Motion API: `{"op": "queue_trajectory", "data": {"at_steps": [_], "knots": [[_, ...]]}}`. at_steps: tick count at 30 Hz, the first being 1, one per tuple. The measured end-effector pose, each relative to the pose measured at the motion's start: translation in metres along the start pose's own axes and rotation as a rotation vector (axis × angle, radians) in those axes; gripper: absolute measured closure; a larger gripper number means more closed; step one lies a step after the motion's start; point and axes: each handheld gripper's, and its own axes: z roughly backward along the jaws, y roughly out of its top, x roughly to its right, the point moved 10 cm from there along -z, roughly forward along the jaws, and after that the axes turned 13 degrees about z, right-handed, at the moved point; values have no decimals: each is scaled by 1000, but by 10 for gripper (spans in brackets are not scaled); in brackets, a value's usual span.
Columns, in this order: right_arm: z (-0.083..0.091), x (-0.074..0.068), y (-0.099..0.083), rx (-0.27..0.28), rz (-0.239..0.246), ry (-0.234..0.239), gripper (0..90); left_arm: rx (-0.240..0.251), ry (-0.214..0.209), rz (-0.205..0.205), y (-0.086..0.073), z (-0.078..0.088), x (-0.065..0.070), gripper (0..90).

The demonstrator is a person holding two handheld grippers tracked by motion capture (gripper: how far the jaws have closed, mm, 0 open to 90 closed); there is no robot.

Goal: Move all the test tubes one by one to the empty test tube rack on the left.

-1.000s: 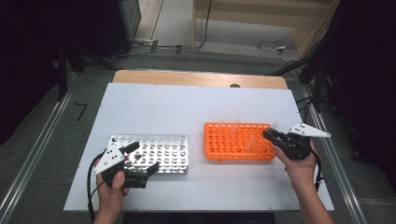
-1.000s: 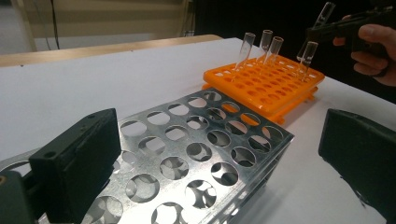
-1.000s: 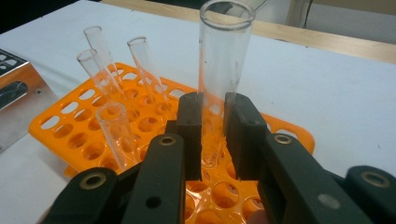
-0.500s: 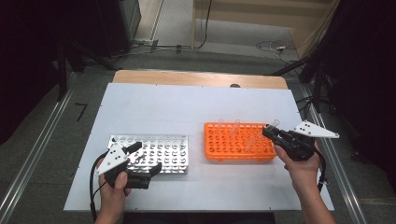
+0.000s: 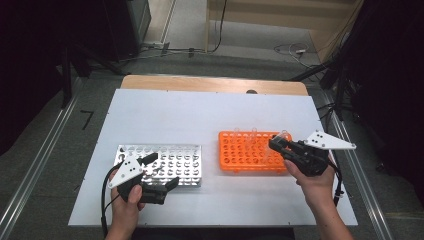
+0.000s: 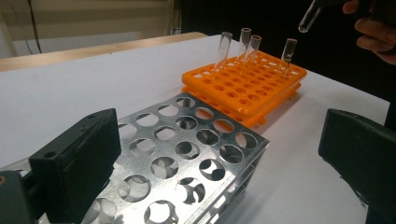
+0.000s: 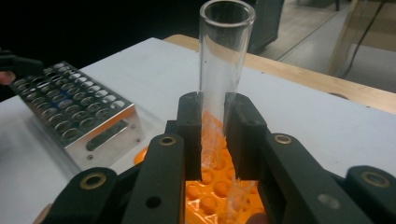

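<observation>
My right gripper (image 5: pixel 278 144) has its jaws clamped on a clear glass test tube (image 7: pixel 223 70), which stands upright between the pads, open mouth up. In the left gripper view the tube's (image 6: pixel 309 17) rounded bottom hangs clear above the orange rack (image 5: pixel 250 152), off its far right edge. Four more tubes (image 6: pixel 252 50) stand in the back rows of that rack. My left gripper (image 5: pixel 159 171) rests at the near right corner of the metal rack (image 5: pixel 172 161), jaws wide apart with nothing between them; the rack's corner lies in the gap. Both racks sit on the white table (image 5: pixel 190 115), near each other, not touching
</observation>
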Motion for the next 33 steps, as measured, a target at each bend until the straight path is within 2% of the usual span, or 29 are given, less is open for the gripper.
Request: {"op": "queue_trajectory", "data": {"at_steps": [6, 7, 10, 15, 19, 20, 22, 25, 27, 29, 33], "knots": [[-13, -24, -4, -22, 14, 63, 742, -6, -15, -2, 1, -3, 8, 0], [-13, -24, -4, -22, 14, 63, 742, -6, -15, -2, 1, -3, 8, 0], [-21, -40, -9, -35, 21, 96, 742, -12, -23, -1, 2, -6, 14, 0], [-28, -57, -13, -59, 34, 133, 742, -17, -26, -19, 6, -10, 23, 8], [-34, -66, -17, -75, 42, 156, 742, -46, -37, -46, 6, -17, 34, 9], [-35, -69, -17, -79, 45, 163, 742, -64, -53, -49, 5, -22, 40, 9], [-36, -71, -19, -85, 51, 167, 742, -76, -63, -50, 5, -24, 42, 9], [-38, -78, -22, -93, 57, 180, 741, -92, -90, -38, 8, -32, 51, 29], [-39, -79, -23, -94, 56, 183, 742, -95, -92, -36, 8, -34, 52, 34], [-42, -83, -27, -106, 62, 197, 741, -93, -89, -26, 8, -38, 56, 86], [-46, -93, -33, -122, 76, 225, 742, -127, -80, -7, 2, -44, 62, 149]]}}
